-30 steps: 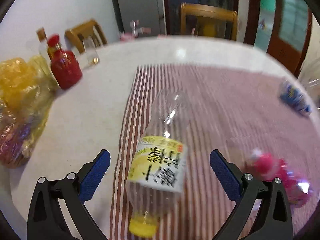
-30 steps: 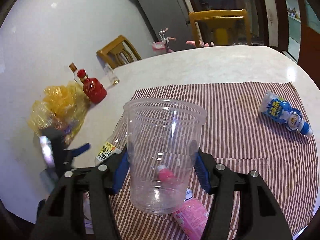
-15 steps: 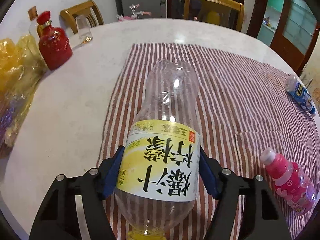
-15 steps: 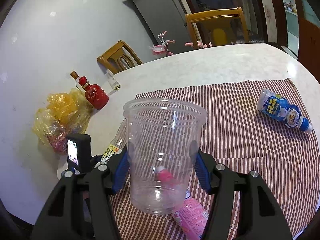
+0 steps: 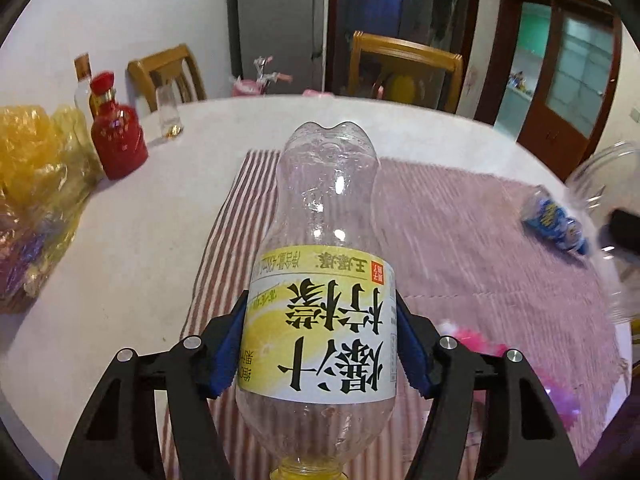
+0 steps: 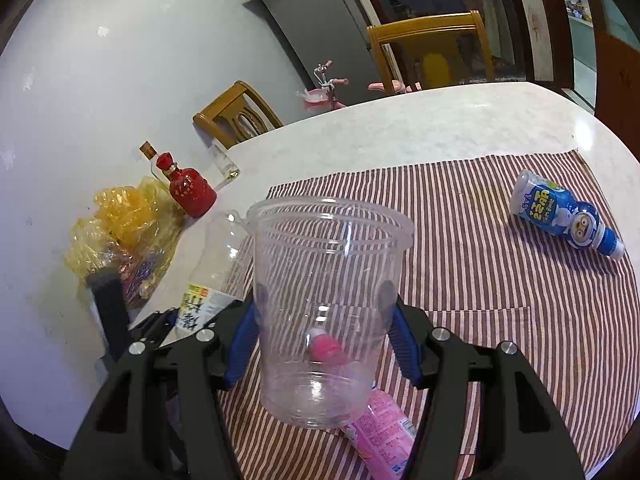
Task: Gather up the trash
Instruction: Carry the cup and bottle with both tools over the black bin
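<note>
My left gripper (image 5: 320, 344) is shut on a clear empty bottle with a yellow label (image 5: 320, 320) and holds it above the striped cloth (image 5: 460, 240), base pointing away. The bottle also shows in the right wrist view (image 6: 212, 280). My right gripper (image 6: 320, 344) is shut on a clear plastic cup (image 6: 320, 300), held upright above the cloth (image 6: 480, 280). A pink bottle (image 6: 380, 420) lies on the cloth under the cup; it is a pink blur in the left wrist view (image 5: 480, 344). A blue and white bottle (image 6: 568, 220) lies at the cloth's right; it also shows in the left wrist view (image 5: 554, 226).
A red bottle (image 5: 116, 140), a small glass (image 5: 168, 112) and yellow plastic bags (image 5: 36, 200) stand on the round white table (image 5: 120, 260) at the left. Wooden chairs (image 5: 404, 72) stand behind the table. The wall is close on the left.
My left gripper closed on the yellow-label bottle and lifted it off the cloth. My right gripper kept holding the cup and barely moved.
</note>
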Motion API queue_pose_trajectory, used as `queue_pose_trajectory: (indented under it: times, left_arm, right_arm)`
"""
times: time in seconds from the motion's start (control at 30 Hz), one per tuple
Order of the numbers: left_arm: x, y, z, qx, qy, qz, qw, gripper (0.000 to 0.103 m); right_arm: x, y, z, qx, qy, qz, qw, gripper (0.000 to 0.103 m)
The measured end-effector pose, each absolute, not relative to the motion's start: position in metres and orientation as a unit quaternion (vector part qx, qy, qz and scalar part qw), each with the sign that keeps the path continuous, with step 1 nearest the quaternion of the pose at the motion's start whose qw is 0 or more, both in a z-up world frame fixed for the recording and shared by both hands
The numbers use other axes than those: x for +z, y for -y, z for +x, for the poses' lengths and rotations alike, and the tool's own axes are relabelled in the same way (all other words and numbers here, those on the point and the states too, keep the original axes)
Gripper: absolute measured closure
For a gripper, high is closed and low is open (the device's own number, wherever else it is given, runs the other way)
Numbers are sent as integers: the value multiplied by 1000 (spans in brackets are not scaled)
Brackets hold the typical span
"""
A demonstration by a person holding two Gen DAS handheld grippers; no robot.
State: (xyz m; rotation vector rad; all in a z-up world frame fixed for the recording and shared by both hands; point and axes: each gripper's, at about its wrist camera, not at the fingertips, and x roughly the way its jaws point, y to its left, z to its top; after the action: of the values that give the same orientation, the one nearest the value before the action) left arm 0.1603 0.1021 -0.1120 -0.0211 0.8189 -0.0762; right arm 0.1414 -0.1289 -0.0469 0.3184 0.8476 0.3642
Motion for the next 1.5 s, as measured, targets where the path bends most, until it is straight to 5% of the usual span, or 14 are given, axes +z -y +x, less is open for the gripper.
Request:
queue_pose_trajectory:
  times: [0.63,1.5]
  left_arm:
    - [18,20,82,-172,-255,19,951,39]
    - [22,282,49,-407,-220,94,882,39]
  right_arm:
    - [20,243,84,81,-295,175,936,45]
    - [-52,536,-64,-254,-254,302,883,45]
